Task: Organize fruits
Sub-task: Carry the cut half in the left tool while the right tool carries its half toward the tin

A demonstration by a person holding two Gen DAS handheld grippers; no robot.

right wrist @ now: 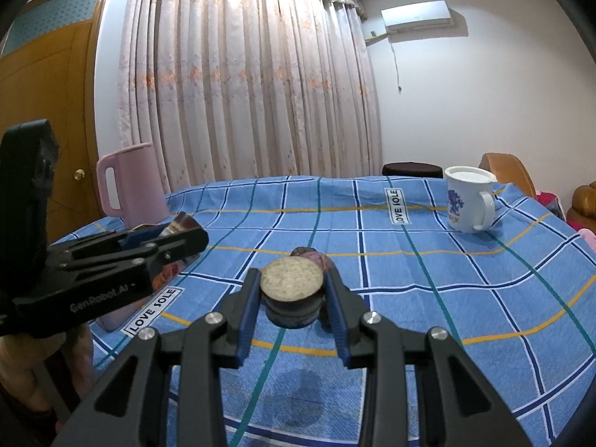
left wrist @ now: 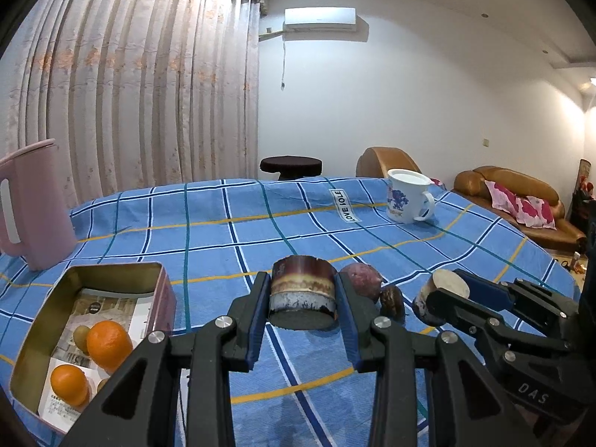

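- Left tongs (left wrist: 302,298) grip a short cut chunk (left wrist: 302,290), held upright above the surface (left wrist: 223,231), flat cut face down.
- Right tongs (right wrist: 291,294) clamp a second chunk (right wrist: 291,279), pale cut face up.
- The open tin (left wrist: 111,279), with oranges (left wrist: 108,344) inside, lies to the left of the left tongs, so I judge them nearer for the drop.
- Two purple fruits (left wrist: 360,281) sit just beyond both tongs.

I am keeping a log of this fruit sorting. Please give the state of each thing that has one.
left gripper: shut on cut purple piece
right gripper: shut on round cut piece
tin box: open, oranges inside
passion fruits: loose on tablecloth
white mug: upright, lidded
pink jug: upright, closed
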